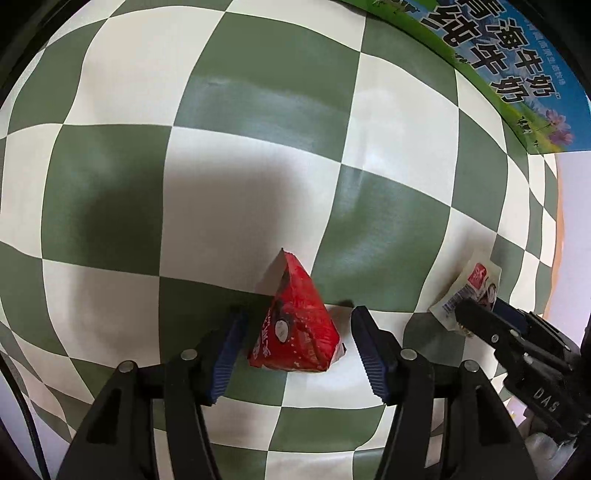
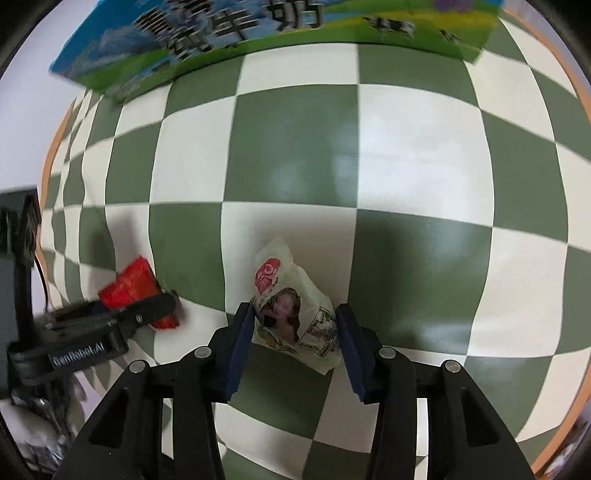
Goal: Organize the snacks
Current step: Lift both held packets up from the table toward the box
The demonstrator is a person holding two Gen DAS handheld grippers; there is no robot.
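A red triangular snack packet (image 1: 297, 325) lies on the green-and-white checked tablecloth (image 1: 258, 166), between the fingers of my left gripper (image 1: 297, 328). The jaws are open and do not touch it. A pale snack packet with a woman's face (image 2: 295, 317) sits between the fingers of my right gripper (image 2: 295, 325), whose pads press its sides. In the left wrist view the right gripper (image 1: 480, 314) holds the pale packet (image 1: 469, 291) at the right. In the right wrist view the left gripper (image 2: 147, 314) stands around the red packet (image 2: 129, 284) at the left.
A blue and green milk carton box (image 1: 498, 62) stands at the far edge of the table; it also shows in the right wrist view (image 2: 258, 33). The table's orange edge (image 1: 561, 221) runs along the right.
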